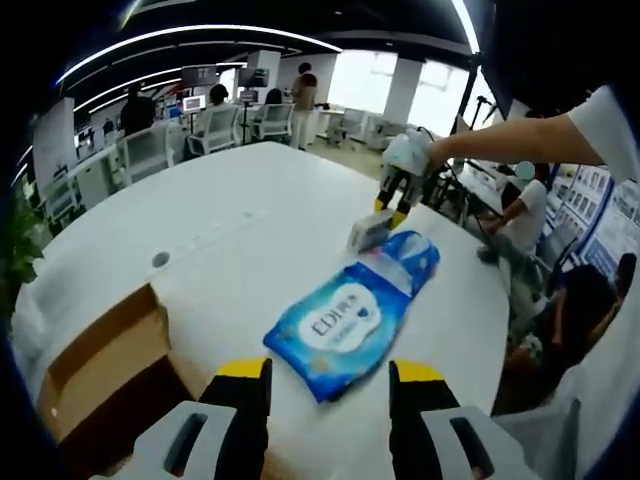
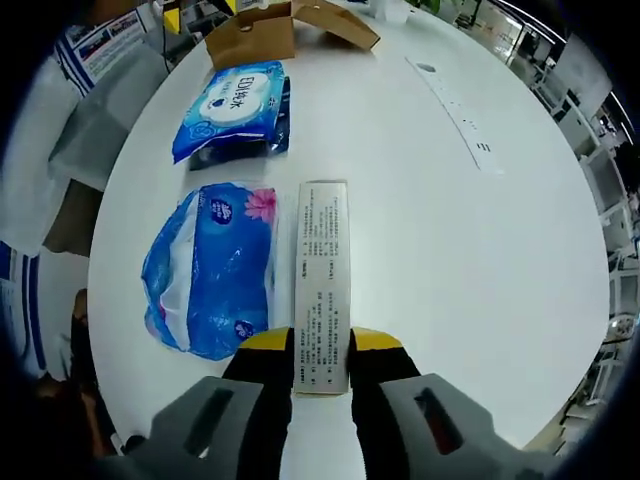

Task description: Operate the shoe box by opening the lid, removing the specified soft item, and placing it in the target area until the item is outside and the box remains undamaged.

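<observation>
— Shoe box of brown cardboard (image 1: pixel 100 365), where is it and how does it lie?
— On the white round table (image 1: pixel 250 230), lid flaps open, just left of the left gripper (image 1: pixel 328 372). In the right gripper view the box (image 2: pixel 285 30) sits at the far end of the table.
— The left gripper?
— Its yellow-tipped jaws stand wide apart, holding nothing. Just beyond them lies the blue flat wet-wipe pack with a white label (image 1: pixel 340 325), long axis running away toward the right gripper (image 1: pixel 392 203).
— And the right one?
— The right gripper (image 2: pixel 320 345) is clenched on the near end of a long narrow white printed carton (image 2: pixel 322 285), whose long axis points straight ahead along the jaws, toward the shoe box.
— Beside the carton?
— To its left, touching or nearly so, a crinkled blue plastic tissue pack with a pink flower (image 2: pixel 210 265) lies parallel. Beyond that is the wet-wipe pack (image 2: pixel 235 105), near the box.
</observation>
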Motion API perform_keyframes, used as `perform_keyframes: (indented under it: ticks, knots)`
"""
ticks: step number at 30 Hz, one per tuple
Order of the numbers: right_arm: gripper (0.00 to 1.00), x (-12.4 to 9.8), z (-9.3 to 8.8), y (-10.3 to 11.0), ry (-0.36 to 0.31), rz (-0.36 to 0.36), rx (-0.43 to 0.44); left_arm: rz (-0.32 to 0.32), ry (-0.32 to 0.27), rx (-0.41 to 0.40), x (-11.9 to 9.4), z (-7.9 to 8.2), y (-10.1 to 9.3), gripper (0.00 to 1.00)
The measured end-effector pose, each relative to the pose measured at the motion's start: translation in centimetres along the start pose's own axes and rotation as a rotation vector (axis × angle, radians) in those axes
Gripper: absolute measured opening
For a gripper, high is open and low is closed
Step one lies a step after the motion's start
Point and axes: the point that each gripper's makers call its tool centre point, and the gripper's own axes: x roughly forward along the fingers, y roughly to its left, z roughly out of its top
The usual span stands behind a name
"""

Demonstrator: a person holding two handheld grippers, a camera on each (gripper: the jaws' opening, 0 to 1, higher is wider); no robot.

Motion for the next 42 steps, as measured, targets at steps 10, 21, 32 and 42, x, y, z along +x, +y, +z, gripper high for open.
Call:
perform_keyframes:
  ticks: [10,21,32,42]
  knots:
    - [0.25,-1.6,0.5,-0.1,-0.023,-0.052,0.021,-0.008,0.002,0.005,-0.1,-0.1,-0.3,0.47]
    - [0.25,-5.5,4.1,3.7,-0.083,-0.116,-0.022,-0.008,-0.008,0.036,-1.8,-0.1,-0.9,0.47]
    - [0.33,-7.1,4.5,5.4,-0.053,-0.145,0.005,0.009,-0.042,0.06,-5.3,-0.3,-1.6,0.48]
    - [0.43,-8.7,6.8,9.0,-0.052,-0.173,0.041,0.034,-0.075,0.065,-8.9,-1.2,-2.9,0.48]
